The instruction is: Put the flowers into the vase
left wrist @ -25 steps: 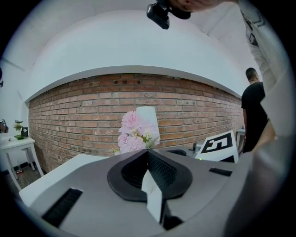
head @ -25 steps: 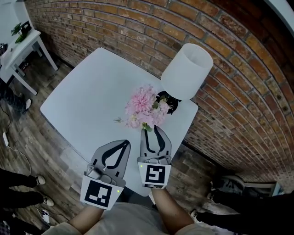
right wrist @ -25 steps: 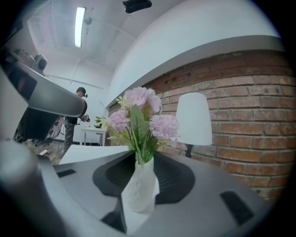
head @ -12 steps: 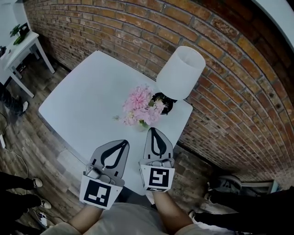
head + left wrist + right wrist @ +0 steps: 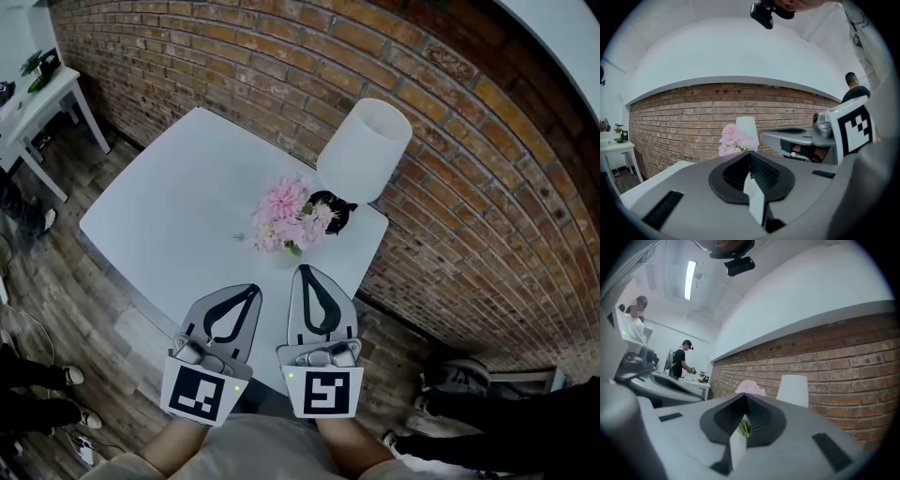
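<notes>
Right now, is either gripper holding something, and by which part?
Nothing is held. The left gripper and right gripper are shut; the flowers stand apart from both.

I seem to be in a studio dressed as a home: brick wall point(image 5: 281, 66), plank floor point(image 5: 56, 272), white table point(image 5: 178, 206), lamp point(image 5: 366, 150), ceiling strip light point(image 5: 690, 280), a person point(image 5: 680, 363) working beyond.

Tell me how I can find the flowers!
Look at the white table that stands by the brick wall. At its corner nearest the wall is a big white lampshade. The flowers are the fluffy bunch right beside it, the only pink thing on the table.
</notes>
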